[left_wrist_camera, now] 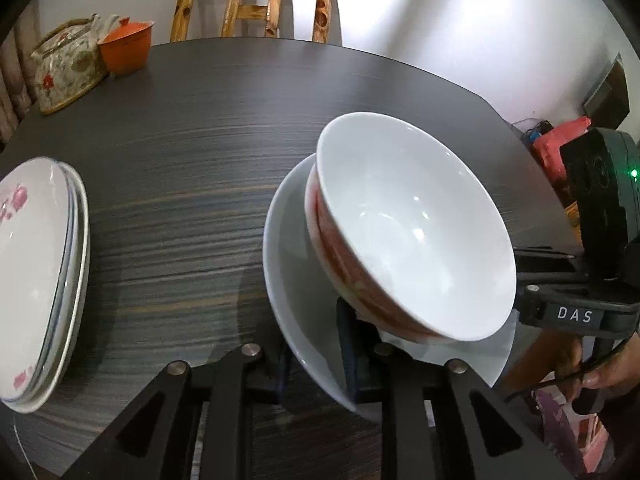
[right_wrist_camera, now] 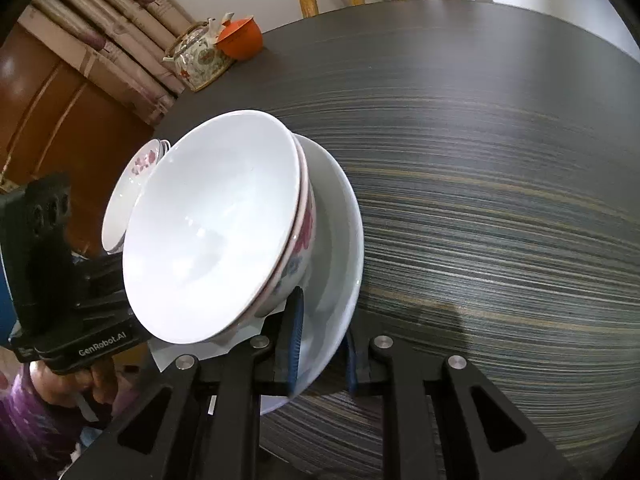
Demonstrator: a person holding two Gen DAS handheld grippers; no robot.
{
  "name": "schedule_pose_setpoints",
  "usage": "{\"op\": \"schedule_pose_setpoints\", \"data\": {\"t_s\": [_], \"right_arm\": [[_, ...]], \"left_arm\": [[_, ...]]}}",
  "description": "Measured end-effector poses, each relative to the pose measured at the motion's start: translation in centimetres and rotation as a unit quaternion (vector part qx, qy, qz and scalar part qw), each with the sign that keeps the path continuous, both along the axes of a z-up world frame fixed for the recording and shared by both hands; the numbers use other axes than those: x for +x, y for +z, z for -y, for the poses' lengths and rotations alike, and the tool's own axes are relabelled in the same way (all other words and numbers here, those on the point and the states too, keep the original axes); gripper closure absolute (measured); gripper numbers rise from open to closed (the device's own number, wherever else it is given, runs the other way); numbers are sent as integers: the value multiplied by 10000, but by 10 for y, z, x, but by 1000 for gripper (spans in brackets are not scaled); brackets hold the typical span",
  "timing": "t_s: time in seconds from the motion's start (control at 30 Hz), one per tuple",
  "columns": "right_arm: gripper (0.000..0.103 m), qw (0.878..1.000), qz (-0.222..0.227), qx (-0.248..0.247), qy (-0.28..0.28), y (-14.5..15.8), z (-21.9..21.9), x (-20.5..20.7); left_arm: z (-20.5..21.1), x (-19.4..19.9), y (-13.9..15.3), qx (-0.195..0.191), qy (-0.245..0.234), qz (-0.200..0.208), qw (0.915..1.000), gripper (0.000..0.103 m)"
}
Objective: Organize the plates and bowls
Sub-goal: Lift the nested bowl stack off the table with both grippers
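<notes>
On the dark striped bench [left_wrist_camera: 192, 184], a white plate [left_wrist_camera: 292, 292] carries two nested bowls [left_wrist_camera: 412, 232], white inside with red flowers outside, and both tools hold that plate by its rim from opposite sides. From the left wrist view, the left tool [left_wrist_camera: 316, 364] is clamped on the plate's near edge at 6 o'clock, one blue pad under the rim and the other on top beside the bowls' foot. From the right wrist view, the right tool [right_wrist_camera: 320, 356] is clamped on the same plate [right_wrist_camera: 336, 240] at 6 o'clock, its blue pads either side of the rim, with the bowls [right_wrist_camera: 212, 224] tilted toward 9 o'clock. Whether the plate touches the bench cannot be told. A stack of flowered plates [left_wrist_camera: 40, 276] lies on the bench at 9 o'clock in the left view, well apart from the held plate. At 11 o'clock, near the far edge, stand a flowered teapot [left_wrist_camera: 66, 68] and an orange lidded cup [left_wrist_camera: 126, 46], just beside each other. A wooden chair [left_wrist_camera: 256, 4] stands behind the bench at 12 o'clock.
</notes>
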State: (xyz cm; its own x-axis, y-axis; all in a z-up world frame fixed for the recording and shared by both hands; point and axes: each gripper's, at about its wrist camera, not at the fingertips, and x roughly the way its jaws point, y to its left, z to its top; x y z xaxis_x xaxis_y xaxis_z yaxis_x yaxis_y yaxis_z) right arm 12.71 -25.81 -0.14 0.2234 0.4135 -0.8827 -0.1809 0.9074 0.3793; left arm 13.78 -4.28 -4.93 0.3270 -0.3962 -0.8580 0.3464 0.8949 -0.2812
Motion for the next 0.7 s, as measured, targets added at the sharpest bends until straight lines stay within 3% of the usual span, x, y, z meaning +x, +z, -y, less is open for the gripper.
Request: {"op": "schedule_pose_setpoints", "data": {"t_s": [0.7], "right_arm": [[86, 9995, 192, 195, 160, 1, -18, -17]], "left_arm": [[-21, -17, -3, 49, 342, 28, 9994, 83]]}}
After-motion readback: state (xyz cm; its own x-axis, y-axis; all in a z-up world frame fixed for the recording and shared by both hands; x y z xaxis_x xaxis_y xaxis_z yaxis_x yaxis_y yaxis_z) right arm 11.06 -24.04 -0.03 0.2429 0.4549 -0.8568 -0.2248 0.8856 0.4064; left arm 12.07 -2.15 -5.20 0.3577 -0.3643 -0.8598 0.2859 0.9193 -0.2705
